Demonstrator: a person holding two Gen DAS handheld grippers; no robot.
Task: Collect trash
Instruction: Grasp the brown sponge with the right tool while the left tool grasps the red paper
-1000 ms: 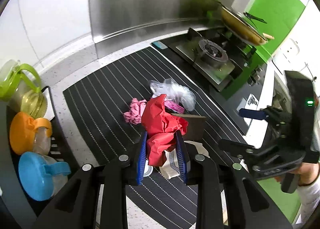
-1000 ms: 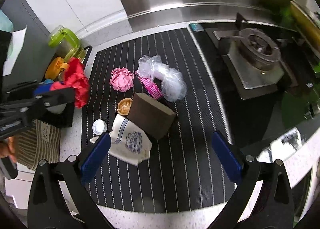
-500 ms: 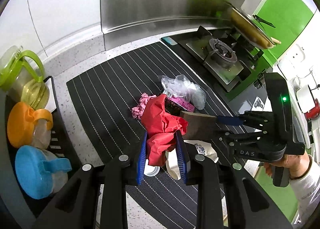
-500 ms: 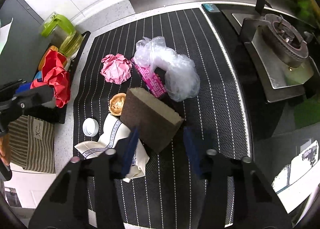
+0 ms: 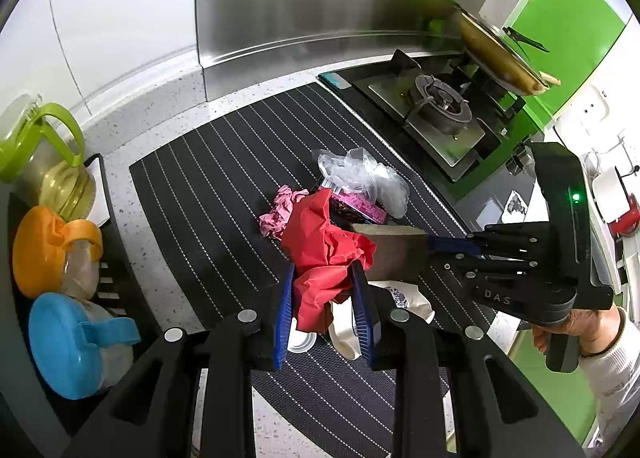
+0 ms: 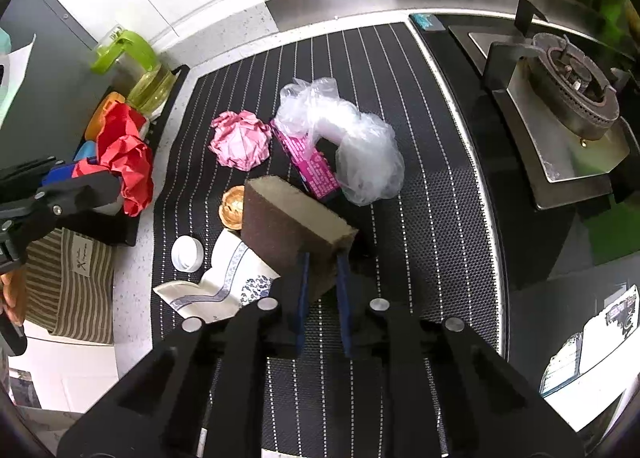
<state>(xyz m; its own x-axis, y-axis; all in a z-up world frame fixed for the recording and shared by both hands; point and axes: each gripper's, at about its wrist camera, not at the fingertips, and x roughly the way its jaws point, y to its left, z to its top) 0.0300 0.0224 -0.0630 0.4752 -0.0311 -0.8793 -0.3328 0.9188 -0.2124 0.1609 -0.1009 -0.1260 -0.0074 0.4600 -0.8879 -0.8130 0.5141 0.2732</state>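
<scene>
The right gripper (image 6: pixel 322 294) has just closed its jaws: a second ago they stood wide apart above the litter, and now the two blue pads pinch the near corner of a brown sponge block (image 6: pixel 292 222). The block sits tilted on the black striped mat (image 6: pixel 420 218) that covers the worktop, with a pink wrapper (image 6: pixel 308 162) and a clear plastic bag (image 6: pixel 348 142) just behind it, a crumpled pink paper ball (image 6: pixel 240 140) behind and to its left, and a flattened paper cup (image 6: pixel 224 290) touching its left side. This grip probably means a second piece of trash is ready to be lifted away.

The left gripper (image 5: pixel 324 310), unchanged over the same second, is clamped on a wad of red paper (image 5: pixel 320 258), held to the left of the block.

Both grippers point steeply downward at the mat. A hand (image 5: pixel 576 328) in a white sleeve holds the right gripper's handle, to the right of the block.
</scene>
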